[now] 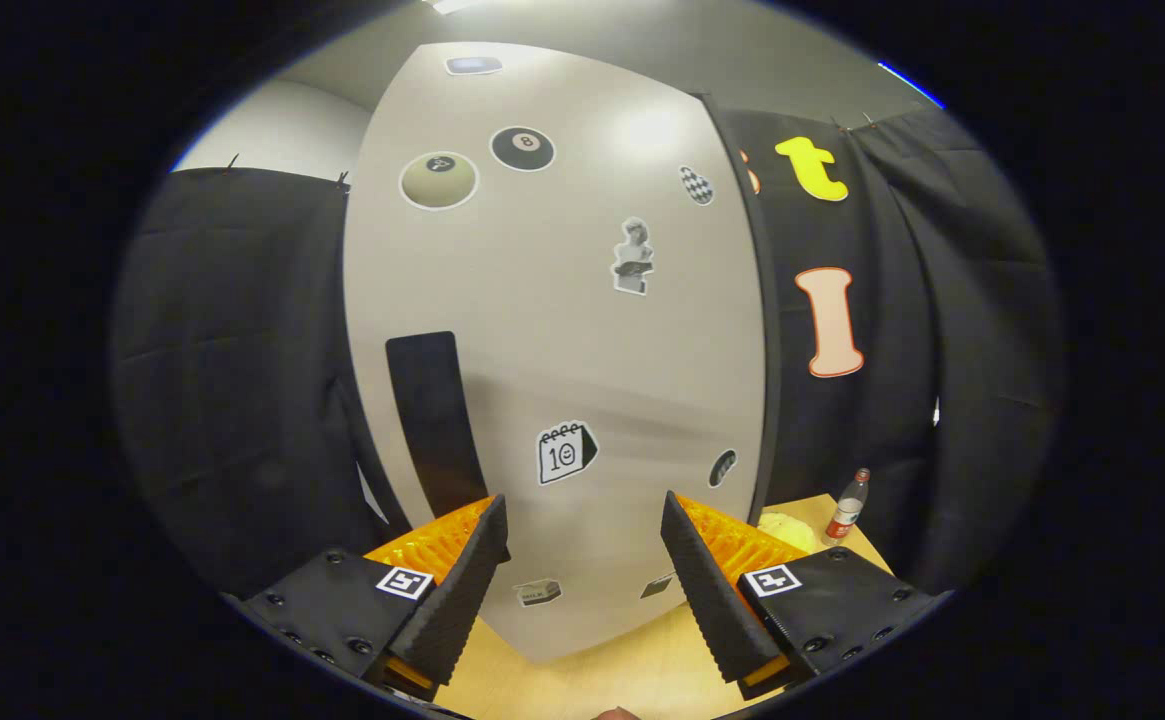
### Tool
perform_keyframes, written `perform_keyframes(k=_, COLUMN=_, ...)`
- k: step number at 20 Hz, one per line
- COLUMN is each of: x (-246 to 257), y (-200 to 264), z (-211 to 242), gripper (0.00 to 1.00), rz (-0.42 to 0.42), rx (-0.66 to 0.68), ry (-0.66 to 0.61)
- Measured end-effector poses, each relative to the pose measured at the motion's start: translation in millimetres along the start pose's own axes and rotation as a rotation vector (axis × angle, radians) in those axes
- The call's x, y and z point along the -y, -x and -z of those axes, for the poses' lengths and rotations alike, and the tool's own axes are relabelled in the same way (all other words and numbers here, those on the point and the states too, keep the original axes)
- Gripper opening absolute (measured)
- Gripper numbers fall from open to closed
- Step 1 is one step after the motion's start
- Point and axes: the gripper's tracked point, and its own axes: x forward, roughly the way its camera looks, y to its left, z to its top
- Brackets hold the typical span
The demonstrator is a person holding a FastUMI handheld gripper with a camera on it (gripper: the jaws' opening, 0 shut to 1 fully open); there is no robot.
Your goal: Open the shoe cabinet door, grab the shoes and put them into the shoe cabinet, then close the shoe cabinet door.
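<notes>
Right now the tongs (579,560) are spread wide, and nothing is between their two fingers. Just ahead of them stands the tall pale grey shoe cabinet door (562,340), and it is shut. It stands upright on the light wooden table (632,670), and its bottom edge shows between the two fingers. A long black handle strip (434,420) runs up and down on the left part of the door, and its lower end sits just above the left finger (462,590). The door has many stickers on it. A round black number ball sticker (522,148) is near the top, with a round tan ball sticker (439,180) beside it. A small statue sticker (633,256) is near the middle. A little calendar sticker (566,452) sits lower down, just beyond the gap between the fingers. Past the right finger (707,590), a small clear bottle with a red label (847,508) stands on the table to the right of the cabinet. A pale yellow lumpy thing (787,530) lies near the bottle, but it is too small to tell what it is.
</notes>
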Motion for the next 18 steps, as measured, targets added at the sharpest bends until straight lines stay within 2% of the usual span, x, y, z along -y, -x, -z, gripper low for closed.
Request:
perform_keyframes(k=3, x=-23.6, y=-9.9, z=-3.2, gripper=0.97, rz=-0.047, rx=0.012, ry=0.030)
perform_keyframes(k=7, x=-29.4, y=1.7, z=-2.1, gripper=0.97, rz=-0.054, rx=0.038, ry=0.068)
perform_keyframes(k=14, x=9.9, y=54.7, z=-8.5, gripper=0.97, rz=0.039, rx=0.121, ry=0.102)
perform_keyframes(k=18, x=34.9, y=84.9, z=8.5, gripper=0.97, rz=0.103, rx=0.154, ry=0.134)
